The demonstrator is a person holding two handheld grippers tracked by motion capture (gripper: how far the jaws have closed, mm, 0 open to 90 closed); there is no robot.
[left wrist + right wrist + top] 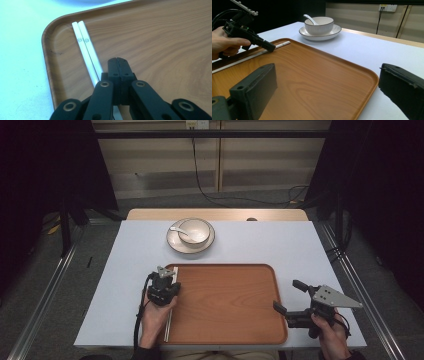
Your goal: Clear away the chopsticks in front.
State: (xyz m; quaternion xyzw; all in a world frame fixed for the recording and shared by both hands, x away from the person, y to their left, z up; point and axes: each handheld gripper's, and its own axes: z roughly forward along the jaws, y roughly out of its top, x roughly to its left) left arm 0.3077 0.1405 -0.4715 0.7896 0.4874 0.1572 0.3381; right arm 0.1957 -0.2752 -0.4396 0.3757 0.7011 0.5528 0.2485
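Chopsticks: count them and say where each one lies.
2. Both white chopsticks lie side by side, touching, along the left edge inside the wooden tray, next to the shut left claw. Nothing suggests more hidden.

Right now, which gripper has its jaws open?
The right gripper, at the tray's right edge, jaws spread wide. The left gripper is shut beside the chopsticks.

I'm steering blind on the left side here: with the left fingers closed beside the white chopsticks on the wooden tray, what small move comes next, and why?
Probably open the left gripper first. Its fingers are pressed together with nothing between them, and the pair of white chopsticks lies flat beside them along the left rim of the brown wooden tray. Shut fingers cannot take the chopsticks, so opening should come before shifting over them.
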